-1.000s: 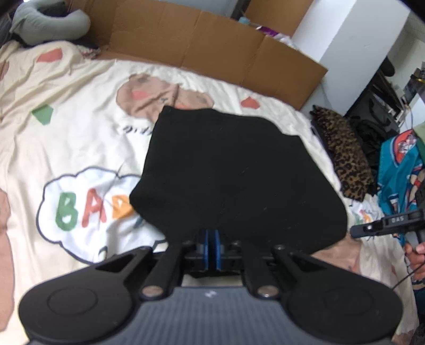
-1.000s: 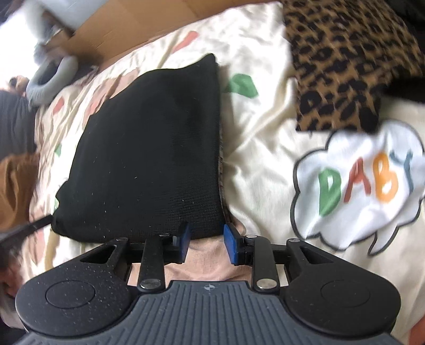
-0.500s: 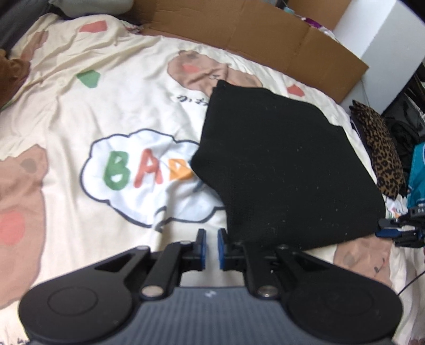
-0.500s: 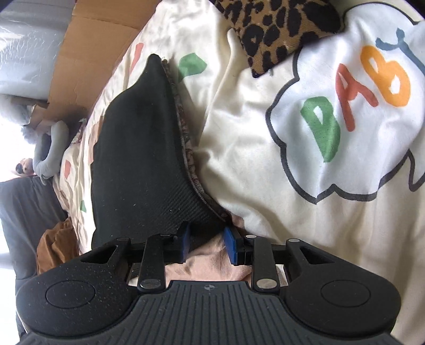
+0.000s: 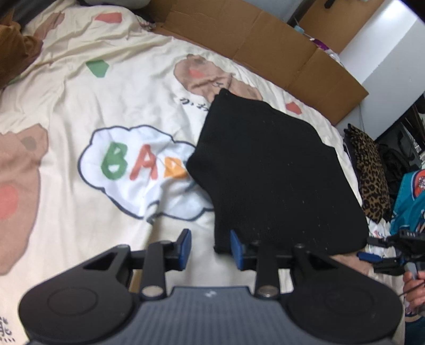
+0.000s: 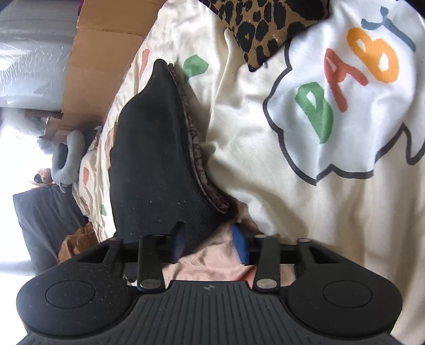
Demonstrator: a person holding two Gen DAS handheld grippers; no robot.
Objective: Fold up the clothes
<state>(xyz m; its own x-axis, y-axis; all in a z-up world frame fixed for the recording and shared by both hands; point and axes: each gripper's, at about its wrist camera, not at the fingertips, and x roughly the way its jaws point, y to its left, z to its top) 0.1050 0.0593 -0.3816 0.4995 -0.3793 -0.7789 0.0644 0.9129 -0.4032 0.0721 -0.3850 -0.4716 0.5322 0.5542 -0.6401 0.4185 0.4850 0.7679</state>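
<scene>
Both left tongs (image 5: 209, 248) and right tongs (image 6: 209, 240) have spread apart, releasing the black garment (image 5: 276, 175).

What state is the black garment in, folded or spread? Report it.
Folded. The black garment lies as a compact block on the bedsheet, with stacked layers along its edge.

From my left wrist camera, the black garment (image 5: 276, 172) covers the last letter of the cloud print (image 5: 138, 169) on the bed sheet (image 5: 79, 87). The teal jersey (image 5: 413, 199) is cut off at the right edge, as is the hand (image 5: 415, 289). On the right wrist camera, the near pad (image 6: 178, 240) is blurred, and the leopard-print cloth (image 6: 268, 24) runs off the top.
</scene>
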